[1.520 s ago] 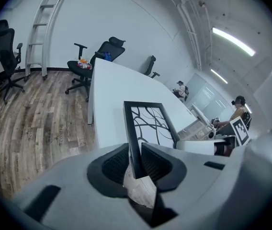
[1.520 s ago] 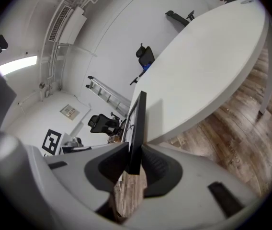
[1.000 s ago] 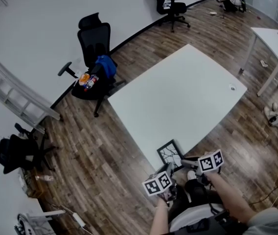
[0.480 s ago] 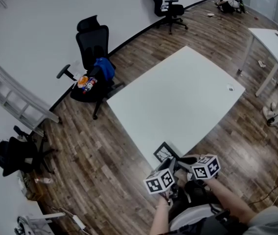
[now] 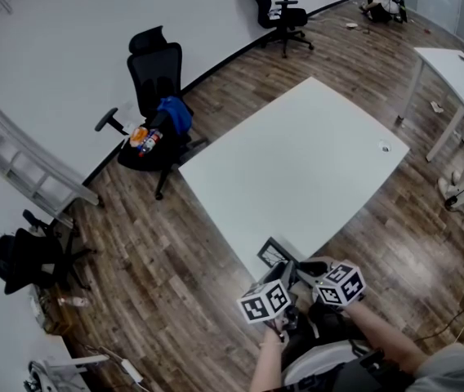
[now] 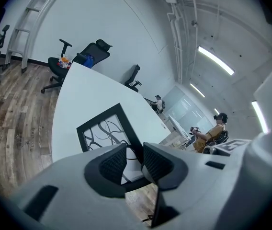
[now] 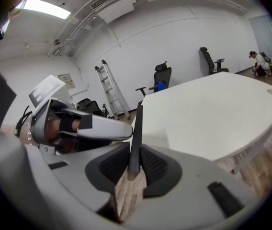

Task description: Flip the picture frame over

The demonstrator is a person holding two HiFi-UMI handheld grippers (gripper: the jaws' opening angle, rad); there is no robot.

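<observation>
The picture frame [image 5: 274, 254] is held at the near corner of the white table [image 5: 297, 153], tilted up off the surface. Its black border is gripped at a lower corner by the left gripper [image 6: 135, 159], whose jaws are set narrow on it. Inside the border, a white sheet with black branching lines can be seen. The jaws of the right gripper [image 7: 135, 164] have just been closing and are pressed on the frame's side, which is seen edge-on between the pads. Black-and-white square markers [image 5: 265, 304] are carried on both grippers.
</observation>
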